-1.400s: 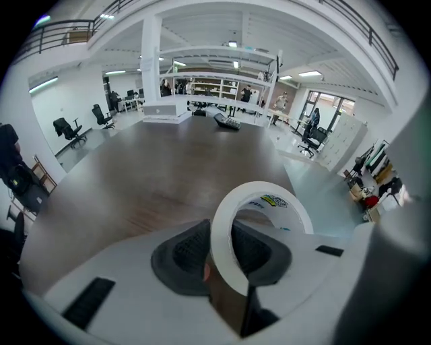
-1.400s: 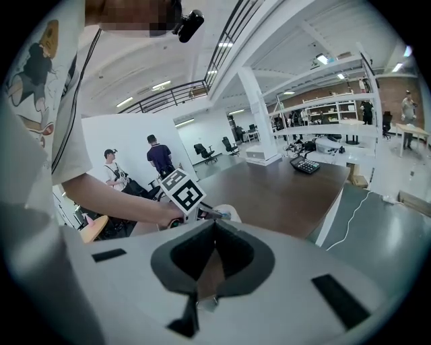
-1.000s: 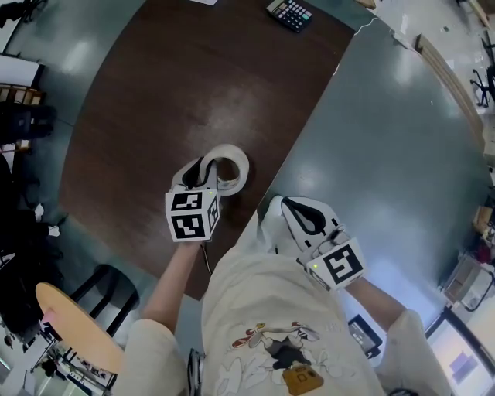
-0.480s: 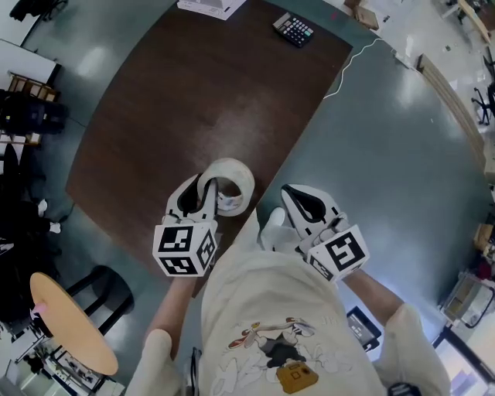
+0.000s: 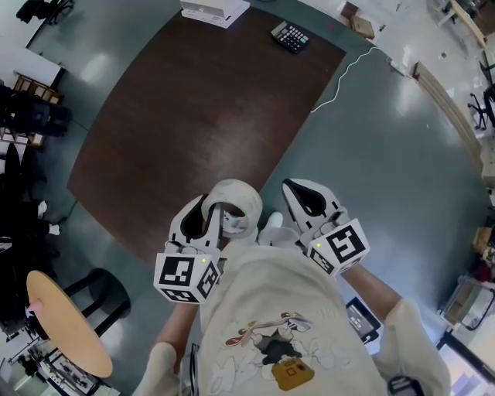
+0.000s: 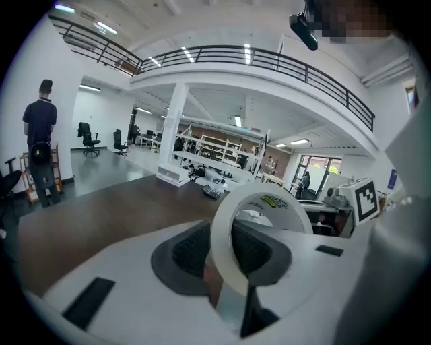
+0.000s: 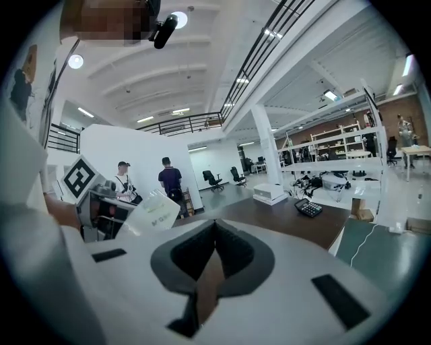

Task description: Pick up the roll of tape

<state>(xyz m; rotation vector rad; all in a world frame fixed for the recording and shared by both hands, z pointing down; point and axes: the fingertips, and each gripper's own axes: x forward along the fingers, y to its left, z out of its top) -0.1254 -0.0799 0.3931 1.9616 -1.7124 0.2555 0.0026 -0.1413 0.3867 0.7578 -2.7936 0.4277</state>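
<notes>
Left gripper (image 5: 210, 210) pinches 1 wall of the roll of tape (image 5: 241, 199), so it rides upright. Right gripper (image 5: 298, 193), at 3 o'clock: closed, empty, unneeded.

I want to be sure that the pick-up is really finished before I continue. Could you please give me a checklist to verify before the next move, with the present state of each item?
1. The roll of tape is between the jaws of the left gripper: ok, they are closed on its wall.
2. The roll is off the table: ok, the left gripper view shows the tabletop well below it.
3. The right gripper is empty: ok, its jaws are together with nothing between them.
4. The two grippers are apart: ok, the head view shows a gap between them.
5. The calculator and the white box are out of the way: ok, both are at the table's far end.
6. The grip is firm enough: cannot tell.
</notes>
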